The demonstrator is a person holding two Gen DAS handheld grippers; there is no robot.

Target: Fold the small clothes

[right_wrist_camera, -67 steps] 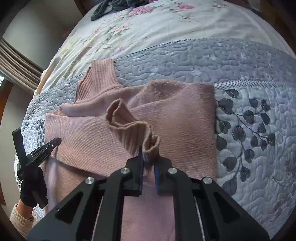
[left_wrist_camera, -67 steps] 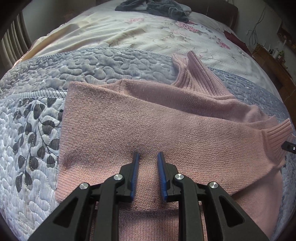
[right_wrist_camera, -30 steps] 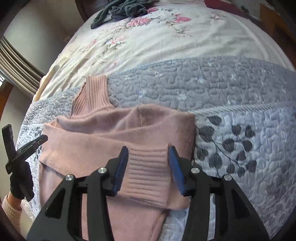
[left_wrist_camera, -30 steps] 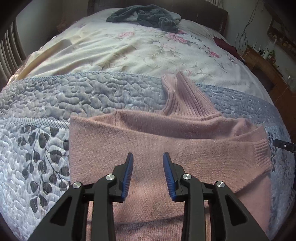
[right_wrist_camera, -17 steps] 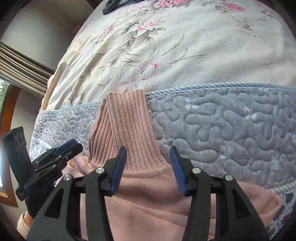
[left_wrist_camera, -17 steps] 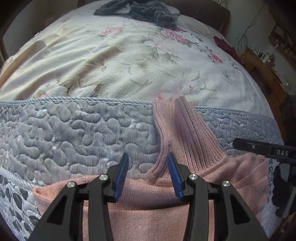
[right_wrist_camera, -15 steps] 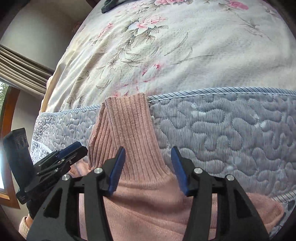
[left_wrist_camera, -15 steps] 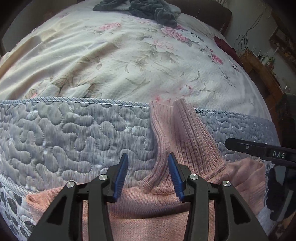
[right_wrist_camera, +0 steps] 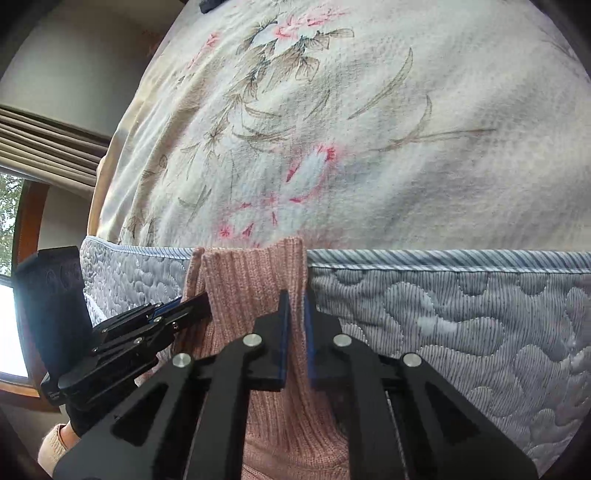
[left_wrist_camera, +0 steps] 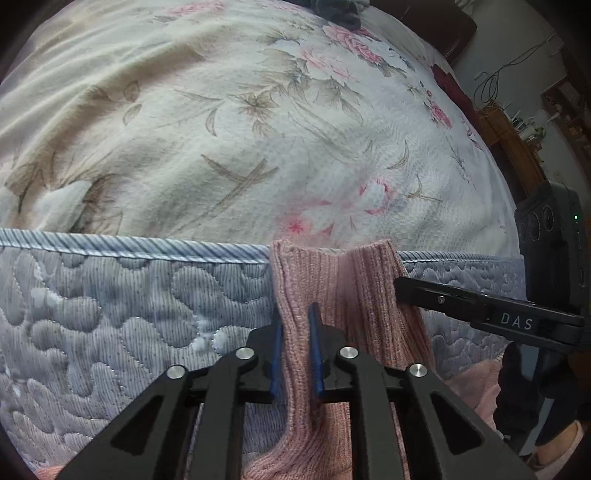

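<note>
The left tongs (left_wrist_camera: 295,347) are seen nearly closed, the two blue pads pinched on the left edge of the ribbed collar (left_wrist_camera: 332,295) of a pink sweater (right_wrist_camera: 280,435). A raised fold of the knit is gripped between the pads. The right tongs (right_wrist_camera: 294,332) are likewise almost closed, a narrow strip of the collar's right edge being clamped between the pads. In the left wrist view, the right tongs are seen at 3 o'clock, the tip touching the collar's far side. In the right wrist view, the left tongs are seen at 9 o'clock, the tip against the collar's left edge, held by a hand in a dark glove (right_wrist_camera: 79,421).

The collar is laid on a blue-grey quilted blanket (left_wrist_camera: 110,314), its top edge reaching the blanket's corded border at 12 o'clock. Beyond the border, a cream floral bedspread (left_wrist_camera: 221,129) is spread over the bed. The body of the sweater is only partly shown, at 6 o'clock beneath the tongs. A dark heap of cloth (left_wrist_camera: 334,11) is glimpsed at the far end of the bed.

Half a second earlier, both tongs were held wide open astride the collar; they have since been closed on its two edges. Two seconds earlier, the right tongs were clamped on a sleeve cuff.
</note>
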